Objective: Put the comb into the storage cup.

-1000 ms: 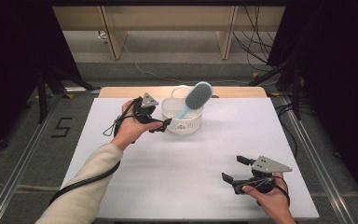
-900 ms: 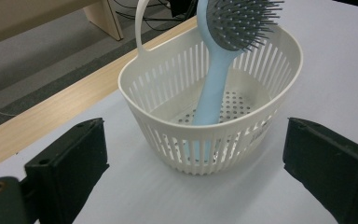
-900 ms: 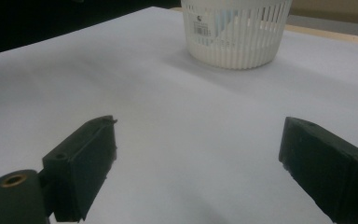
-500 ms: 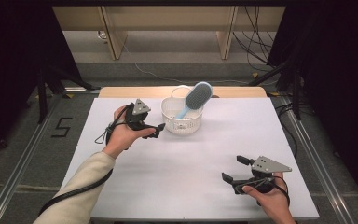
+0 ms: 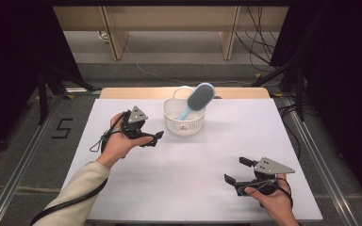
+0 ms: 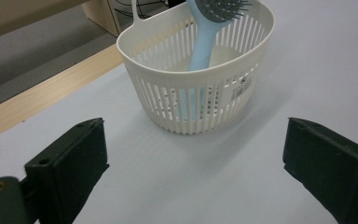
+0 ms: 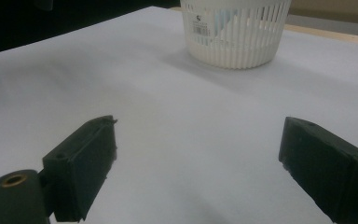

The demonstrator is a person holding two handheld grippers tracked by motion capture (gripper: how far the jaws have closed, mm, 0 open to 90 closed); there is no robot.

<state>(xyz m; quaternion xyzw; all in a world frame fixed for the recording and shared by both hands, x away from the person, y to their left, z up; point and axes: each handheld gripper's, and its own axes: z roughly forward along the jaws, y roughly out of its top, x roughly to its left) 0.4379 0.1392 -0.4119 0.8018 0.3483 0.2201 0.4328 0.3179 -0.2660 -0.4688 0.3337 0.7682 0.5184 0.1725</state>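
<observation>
A white slotted basket (image 5: 184, 123) stands at the back middle of the white table. A light-blue hairbrush (image 5: 195, 100) leans in it, bristle head up and over the rim. My left gripper (image 5: 147, 135) is open just left of the basket, with nothing between its jaws. In the left gripper view the basket (image 6: 200, 100) and the hairbrush (image 6: 204, 39) sit a short way ahead of the jaws. My right gripper (image 5: 238, 170) rests open near the front right. The right gripper view shows the basket (image 7: 235, 39) far off.
The white table sheet (image 5: 193, 160) covers a wooden top whose back edge (image 5: 136, 92) shows behind the basket. Wooden shelving legs (image 5: 115, 40) and cables (image 5: 259, 28) lie beyond the table. Dark curtains flank both sides.
My left gripper has drawn back from the basket, toward the left and nearer the person. The hairbrush stays leaning in the basket. The right gripper has not moved.
</observation>
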